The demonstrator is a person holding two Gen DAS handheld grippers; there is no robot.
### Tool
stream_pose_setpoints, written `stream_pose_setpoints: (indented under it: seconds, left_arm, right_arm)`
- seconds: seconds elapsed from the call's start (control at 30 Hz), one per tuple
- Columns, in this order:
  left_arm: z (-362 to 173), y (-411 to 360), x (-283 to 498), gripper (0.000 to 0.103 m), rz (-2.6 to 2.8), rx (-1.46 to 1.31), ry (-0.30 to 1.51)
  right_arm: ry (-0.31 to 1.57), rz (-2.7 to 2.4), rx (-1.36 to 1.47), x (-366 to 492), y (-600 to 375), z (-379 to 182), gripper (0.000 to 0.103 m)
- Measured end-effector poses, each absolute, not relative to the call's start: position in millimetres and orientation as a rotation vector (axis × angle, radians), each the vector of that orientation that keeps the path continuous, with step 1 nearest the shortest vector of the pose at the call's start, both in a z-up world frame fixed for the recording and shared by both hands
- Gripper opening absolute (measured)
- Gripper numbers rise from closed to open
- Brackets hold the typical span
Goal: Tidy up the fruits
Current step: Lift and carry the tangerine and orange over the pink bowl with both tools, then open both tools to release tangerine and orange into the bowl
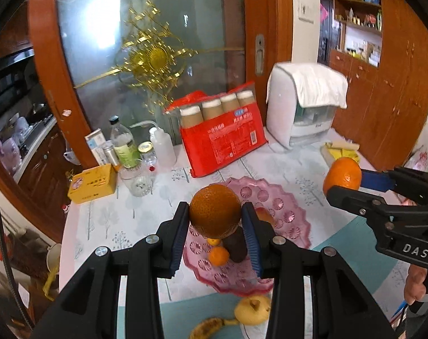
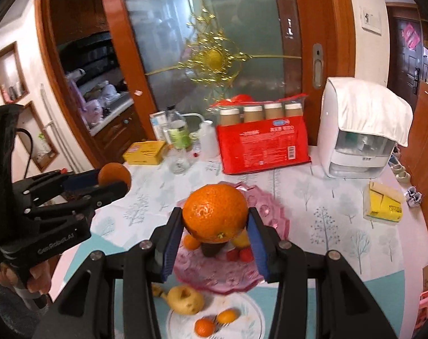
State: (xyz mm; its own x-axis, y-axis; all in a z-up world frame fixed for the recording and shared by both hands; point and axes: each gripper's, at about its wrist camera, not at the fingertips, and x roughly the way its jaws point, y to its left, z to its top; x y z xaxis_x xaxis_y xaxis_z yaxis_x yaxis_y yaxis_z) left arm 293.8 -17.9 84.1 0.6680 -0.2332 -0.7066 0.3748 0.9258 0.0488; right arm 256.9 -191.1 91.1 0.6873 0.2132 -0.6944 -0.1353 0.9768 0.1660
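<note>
I take the pink glass dish [image 1: 287,212] as my landmark. Behind it stands a red pack of paper cups [image 1: 222,138], with a white appliance under a cloth [image 1: 304,101] to the pack's right and bottles, a jar and a yellow box [image 1: 92,183] to its left. Right of the dish lies a yellow packet [image 2: 383,203]. On the near side of the dish sits a white plate [image 2: 250,310] carrying a blemished yellow apple [image 2: 185,299], a spotted banana [image 1: 208,327] and two small tangerines [image 2: 214,322].

On the dish itself I make out a dark fruit [image 1: 235,247], a little tangerine [image 1: 218,255] and something red, but my own fingers and load cover most of it, and the plate's near edge is cut off by the frame.

My left gripper [image 1: 215,226] is clamped on a dull orange [image 1: 214,212], both blue pads pressed to its sides, raised above the dish's near half. My right gripper [image 2: 215,223] is likewise closed around a bright orange [image 2: 214,214], held above the dish.
</note>
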Motion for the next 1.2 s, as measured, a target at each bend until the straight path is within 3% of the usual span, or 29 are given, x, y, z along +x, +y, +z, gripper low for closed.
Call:
stream_pose_setpoints:
  seconds: [0.47,0.87,0.93,1.0,1.2]
  left_arm:
    - [-61.9,-55.8,394.1,0.037,-0.402,0.256,1.034]
    - [-122.8,-74.0,430.7,0.037,-0.413,0.205,1.112]
    - [-125.7,-73.9,433.2,0.042,-0.414,0.192,1.122]
    - [-127.5,-72.5,434.6,0.062,-0.416,0.174,1.125]
    - [-121.9,-71.8,430.2,0.068,-0.409,0.18,1.095]
  right_arm:
    - [1.14,0.027,0.162,335.1,-217.5,-74.8,0.046]
    - [1.188,0.031,0.12,338.3,-212.4,-109.9,0.047]
    - [1.179,0.032,0.116,337.0,-211.3,-110.6,0.047]
    - [1.171,0.03,0.119,336.6,-211.8,-111.1,0.047]
    - [1.13,0.022,0.154,333.5,-217.3,-104.4,0.047]
